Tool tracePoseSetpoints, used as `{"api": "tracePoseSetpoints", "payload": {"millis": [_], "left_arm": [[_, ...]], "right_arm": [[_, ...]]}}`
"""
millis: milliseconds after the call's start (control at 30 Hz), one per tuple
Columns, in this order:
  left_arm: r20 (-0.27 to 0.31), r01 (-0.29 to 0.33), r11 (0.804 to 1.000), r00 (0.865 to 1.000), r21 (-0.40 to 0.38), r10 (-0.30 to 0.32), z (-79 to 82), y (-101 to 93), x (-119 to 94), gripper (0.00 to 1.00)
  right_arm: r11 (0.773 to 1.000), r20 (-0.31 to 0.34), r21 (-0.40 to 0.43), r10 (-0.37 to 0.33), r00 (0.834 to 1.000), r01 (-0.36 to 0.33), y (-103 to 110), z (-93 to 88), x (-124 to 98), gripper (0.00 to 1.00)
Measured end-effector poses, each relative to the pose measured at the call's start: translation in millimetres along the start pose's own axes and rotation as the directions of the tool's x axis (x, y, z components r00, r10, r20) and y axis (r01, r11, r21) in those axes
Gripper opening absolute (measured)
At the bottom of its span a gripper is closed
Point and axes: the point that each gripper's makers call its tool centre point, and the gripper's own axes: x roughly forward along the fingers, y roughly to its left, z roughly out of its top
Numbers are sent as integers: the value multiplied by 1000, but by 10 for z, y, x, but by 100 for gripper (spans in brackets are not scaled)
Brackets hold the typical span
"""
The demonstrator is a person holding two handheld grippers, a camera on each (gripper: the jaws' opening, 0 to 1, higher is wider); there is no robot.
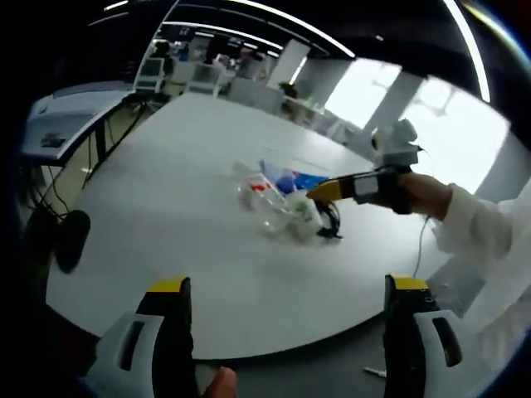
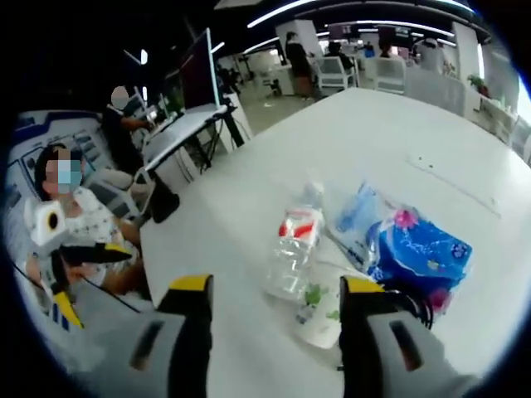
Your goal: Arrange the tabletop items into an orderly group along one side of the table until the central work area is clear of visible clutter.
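Note:
A small heap of items lies mid-table on the round white table [image 1: 166, 207]: a clear plastic bottle [image 2: 294, 240] with a red label on its side, a white bottle [image 2: 319, 315] with green print, a blue packet [image 2: 419, 249] and a black cable [image 2: 415, 303]. My right gripper [image 2: 276, 286] is open right above the two bottles, the white one close to its right jaw. From the other side, the same right gripper [image 1: 319, 193] reaches into the heap [image 1: 282, 203]. My left gripper [image 1: 288, 286] is open with nothing between its jaws, held back off the table's near edge.
A person sits beside the table holding the left gripper [image 2: 91, 257]. A black object [image 1: 70, 236] sits at the table's edge. A grey side desk [image 1: 58, 124] and office chairs [image 2: 332, 70] stand beyond. Wide bare tabletop [image 2: 398, 124] surrounds the heap.

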Motion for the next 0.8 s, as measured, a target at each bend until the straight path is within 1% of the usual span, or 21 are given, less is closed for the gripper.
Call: {"api": "tracePoseSetpoints", "payload": {"millis": [200,467,600,700,800], "left_arm": [[-4,2,1000,1000,-9,-2,-34,0,-6,93],[-5,4,1000,1000,-14,-4,-53,3,-6,93],[-7,5,1000,1000,-21,-5,-59,5,-10,93],[-5,4,1000,1000,-22,-4,-61,15,-17,93],[-10,0,1000,1000,-25,0,-81,34,-18,93]], "right_arm": [[1000,-18,-13,14,1000,-15,42,14,78,59],[1000,-30,-22,19,999,-19,-68,83,212,59],[1000,-35,-23,18,999,-18,-76,113,265,57],[999,-46,-33,17,999,-18,-31,112,296,57],[999,-46,-38,20,999,-21,-63,148,333,57]]}}
